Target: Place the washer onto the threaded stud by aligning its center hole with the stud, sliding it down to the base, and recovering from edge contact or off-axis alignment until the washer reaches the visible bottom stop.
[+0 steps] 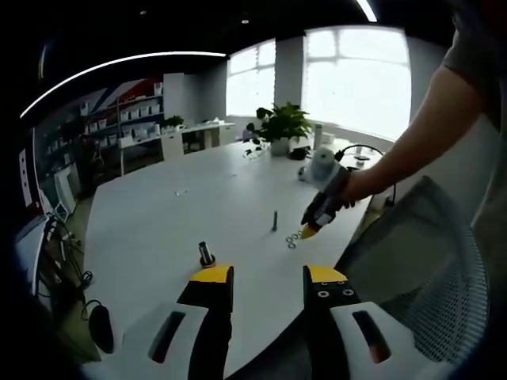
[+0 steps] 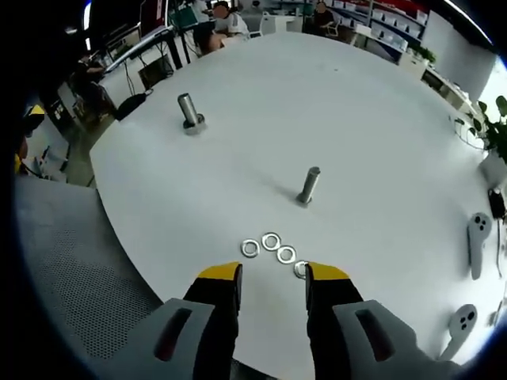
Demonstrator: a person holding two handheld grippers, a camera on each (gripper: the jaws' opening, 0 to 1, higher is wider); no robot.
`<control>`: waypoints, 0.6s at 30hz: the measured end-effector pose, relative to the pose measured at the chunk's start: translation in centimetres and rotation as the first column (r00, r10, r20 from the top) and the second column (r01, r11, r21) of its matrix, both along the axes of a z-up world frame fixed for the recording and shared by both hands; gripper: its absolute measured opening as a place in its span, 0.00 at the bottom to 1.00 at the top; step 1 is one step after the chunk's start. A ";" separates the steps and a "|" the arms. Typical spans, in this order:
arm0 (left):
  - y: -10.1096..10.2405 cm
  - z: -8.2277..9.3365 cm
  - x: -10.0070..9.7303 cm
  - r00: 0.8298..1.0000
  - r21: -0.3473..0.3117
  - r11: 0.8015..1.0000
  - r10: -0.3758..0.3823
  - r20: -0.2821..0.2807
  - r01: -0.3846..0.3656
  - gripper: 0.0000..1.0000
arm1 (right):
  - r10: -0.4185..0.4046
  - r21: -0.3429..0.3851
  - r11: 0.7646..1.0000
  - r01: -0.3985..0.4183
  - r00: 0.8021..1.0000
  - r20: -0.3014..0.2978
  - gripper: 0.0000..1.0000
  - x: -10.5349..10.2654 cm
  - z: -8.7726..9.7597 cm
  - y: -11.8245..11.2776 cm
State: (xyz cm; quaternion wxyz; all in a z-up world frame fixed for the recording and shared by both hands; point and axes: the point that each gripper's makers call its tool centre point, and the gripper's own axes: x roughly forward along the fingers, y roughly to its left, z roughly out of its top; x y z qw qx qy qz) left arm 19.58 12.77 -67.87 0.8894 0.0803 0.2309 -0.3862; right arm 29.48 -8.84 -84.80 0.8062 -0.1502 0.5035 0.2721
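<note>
Several flat metal washers point(image 2: 271, 241) lie in a small cluster on the white table point(image 2: 380, 119), just ahead of my right gripper point(image 2: 273, 275), which is open and empty. One washer point(image 2: 299, 269) sits against the inner edge of its right fingertip. A bare threaded stud point(image 2: 308, 186) stands upright beyond the cluster. A second stud point(image 2: 188, 111) with a ring at its base stands farther left. From the left gripper view, my left gripper point(image 1: 268, 275) is open and empty, with the second stud point(image 1: 206, 253) just ahead. The right gripper point(image 1: 310, 229) hovers low over the washers point(image 1: 291, 240), beside the bare stud point(image 1: 275, 220).
A mesh office chair point(image 2: 71, 261) stands at the table's near edge, also seen as the chair point(image 1: 428, 277). Two white controllers point(image 2: 477, 233) lie at the right. A potted plant point(image 1: 279, 127) stands at the far end. A person's arm point(image 1: 412, 142) holds the right gripper.
</note>
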 end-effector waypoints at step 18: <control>0.4 -0.1 0.2 1.000 0.010 1.000 0.024 0.002 -0.024 0.33 | 0.098 -0.065 0.992 -0.105 0.990 -0.100 0.25 -1.0 -2.8 1.7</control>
